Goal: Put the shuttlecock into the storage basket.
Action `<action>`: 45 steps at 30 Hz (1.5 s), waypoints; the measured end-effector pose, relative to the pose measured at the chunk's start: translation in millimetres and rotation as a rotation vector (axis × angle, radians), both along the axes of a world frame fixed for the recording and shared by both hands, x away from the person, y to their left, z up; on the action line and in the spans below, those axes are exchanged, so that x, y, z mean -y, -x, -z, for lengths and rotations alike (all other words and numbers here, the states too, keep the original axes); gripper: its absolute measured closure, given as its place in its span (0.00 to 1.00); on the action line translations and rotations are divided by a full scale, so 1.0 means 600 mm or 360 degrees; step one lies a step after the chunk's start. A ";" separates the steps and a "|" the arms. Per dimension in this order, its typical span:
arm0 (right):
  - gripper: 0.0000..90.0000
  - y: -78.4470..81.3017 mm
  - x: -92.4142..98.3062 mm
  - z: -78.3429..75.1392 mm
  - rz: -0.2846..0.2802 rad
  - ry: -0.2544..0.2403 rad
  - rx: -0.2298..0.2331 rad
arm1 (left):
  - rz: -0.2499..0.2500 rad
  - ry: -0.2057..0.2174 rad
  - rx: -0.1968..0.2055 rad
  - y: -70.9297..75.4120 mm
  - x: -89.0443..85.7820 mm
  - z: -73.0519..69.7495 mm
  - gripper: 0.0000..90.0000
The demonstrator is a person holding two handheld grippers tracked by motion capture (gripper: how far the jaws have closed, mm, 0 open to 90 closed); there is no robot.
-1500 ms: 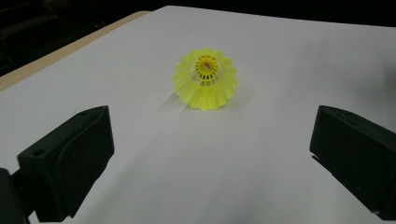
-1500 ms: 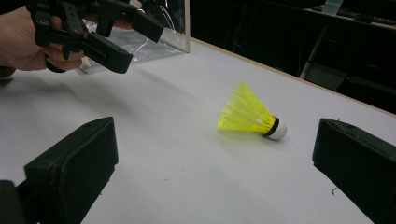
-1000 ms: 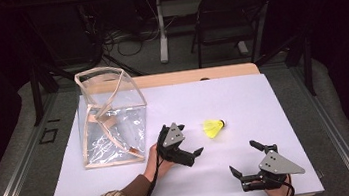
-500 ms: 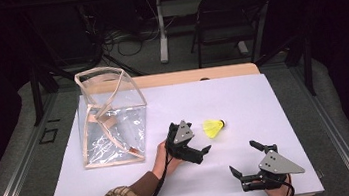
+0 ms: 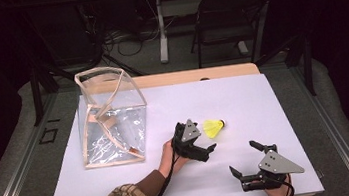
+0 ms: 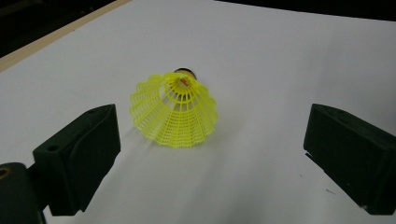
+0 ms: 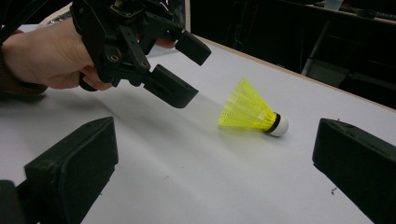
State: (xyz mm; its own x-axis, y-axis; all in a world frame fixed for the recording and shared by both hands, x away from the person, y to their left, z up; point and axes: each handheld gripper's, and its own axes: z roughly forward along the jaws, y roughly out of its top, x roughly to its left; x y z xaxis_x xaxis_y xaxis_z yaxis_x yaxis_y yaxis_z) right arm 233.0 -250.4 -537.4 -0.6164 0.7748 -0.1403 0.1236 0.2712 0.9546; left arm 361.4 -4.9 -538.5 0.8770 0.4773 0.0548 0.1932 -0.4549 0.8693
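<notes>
A yellow plastic shuttlecock [image 5: 213, 128] with a white cork lies on its side on the white table [image 5: 262, 92]. My left gripper [image 5: 207, 138] is open just short of it, held low over the table. In the left gripper view the open skirt of the shuttlecock [image 6: 175, 109] faces me, a little ahead of the two spread jaws of my left gripper [image 6: 215, 149]. My right gripper [image 5: 244, 158] rests open near the table's front edge with nothing in it. Its view shows the shuttlecock [image 7: 250, 112] farther off and the left gripper [image 7: 184, 67] beside a hand [image 7: 44, 53].
A clear plastic bag [image 5: 109, 116] with tan edging stands open on the left part of the table. Beyond the table's far wooden edge [image 5: 195, 75] are a dark chair [image 5: 228, 16] and cables on the floor.
My left gripper has moved right and a little forward, closing in on the shuttlecock. The right gripper and the shuttlecock have stayed put.
</notes>
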 end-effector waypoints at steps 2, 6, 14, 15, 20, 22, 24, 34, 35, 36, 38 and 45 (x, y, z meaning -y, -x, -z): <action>0.00 0.000 0.000 0.000 0.0001 0.0001 -0.0001 | -0.0006 -0.0003 0.0003 -0.001 0.003 0.001 0.08; 0.00 0.000 0.000 0.000 0.0002 0.0001 -0.0003 | -0.0026 -0.0007 -0.0002 -0.001 0.008 0.003 0.15; 0.00 -0.001 -0.001 0.001 0.0004 0.0009 -0.0011 | -0.0081 -0.0024 -0.0007 0.000 0.019 0.007 0.24; 0.00 -0.001 -0.001 0.001 0.0005 0.0008 -0.0014 | -0.0082 -0.0027 -0.0007 0.000 0.021 0.007 0.25; 0.00 -0.001 -0.001 0.001 0.0006 0.0008 -0.0022 | -0.0121 -0.0045 -0.0024 0.000 0.033 0.010 0.34; 0.00 -0.001 -0.002 0.001 0.0006 0.0008 -0.0023 | -0.0130 -0.0041 -0.0046 -0.002 0.036 0.011 0.35; 0.00 -0.001 -0.001 0.001 0.0006 0.0013 -0.0021 | -0.0148 -0.0049 -0.0050 -0.003 0.041 0.013 0.37; 0.00 -0.001 -0.002 0.002 0.0008 0.0019 -0.0030 | -0.0227 -0.0046 -0.0110 -0.009 0.059 0.020 0.50; 0.00 -0.001 -0.002 0.002 0.0008 0.0020 -0.0030 | -0.0229 -0.0041 -0.0113 -0.010 0.060 0.021 0.51; 0.00 -0.001 -0.002 0.002 0.0007 0.0021 -0.0030 | -0.0229 -0.0048 -0.0117 -0.010 0.062 0.021 0.53; 0.00 -0.002 -0.002 0.002 0.0007 0.0021 -0.0030 | -0.0237 -0.0045 -0.0123 -0.010 0.066 0.023 0.55; 0.00 -0.002 -0.002 0.002 0.0007 0.0024 -0.0032 | -0.0288 -0.0018 -0.0138 -0.011 0.073 0.023 0.66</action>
State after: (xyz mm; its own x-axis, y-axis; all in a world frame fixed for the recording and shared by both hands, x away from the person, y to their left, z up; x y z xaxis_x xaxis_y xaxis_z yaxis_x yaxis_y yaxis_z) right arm 234.2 -249.0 -538.6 -0.6160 0.7752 -0.1397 0.1437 0.2850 0.9477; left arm 368.3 -49.0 -552.6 0.7787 0.6273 -0.0109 0.3466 -0.4156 0.8410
